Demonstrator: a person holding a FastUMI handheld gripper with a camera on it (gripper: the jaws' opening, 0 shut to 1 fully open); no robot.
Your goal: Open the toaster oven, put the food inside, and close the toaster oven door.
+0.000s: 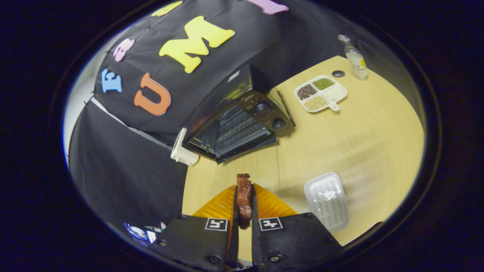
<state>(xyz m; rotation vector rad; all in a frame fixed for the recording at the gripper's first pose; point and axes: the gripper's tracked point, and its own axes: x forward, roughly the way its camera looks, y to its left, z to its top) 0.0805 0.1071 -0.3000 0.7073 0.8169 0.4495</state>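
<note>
The jaws (244, 196), low in the middle of the frame, are pinching a piece of reddish-brown food (244, 198) between them; the strip stands lengthwise in the narrow gap, its far end poking out just past the tips. Both sides appear to press on it, so the food looks held and lifted off the worktop (370, 128). Beyond the tips, toward the centre of the frame, sits the oven (238, 121), tilted in the fisheye view, its two knobs (270, 116) on the right of its face. The door (221, 141) appears dropped open, with a rack visible behind it and a pale handle (182, 149) at its left end, though the distortion makes the exact angle hard to judge. So the step in hand seems to be carrying the food to the oven: opening looks done, placing and closing remain. The next move calls for steering the jaws forward and slightly left, over the lowered door, onto the rack, then spreading them to let go. To the lower right, just beside the jaws, lies a clear lidded box (327, 200); in the upper right, well apart, are a divided tray (332, 99) of grains and a bottle (355, 60).
</note>
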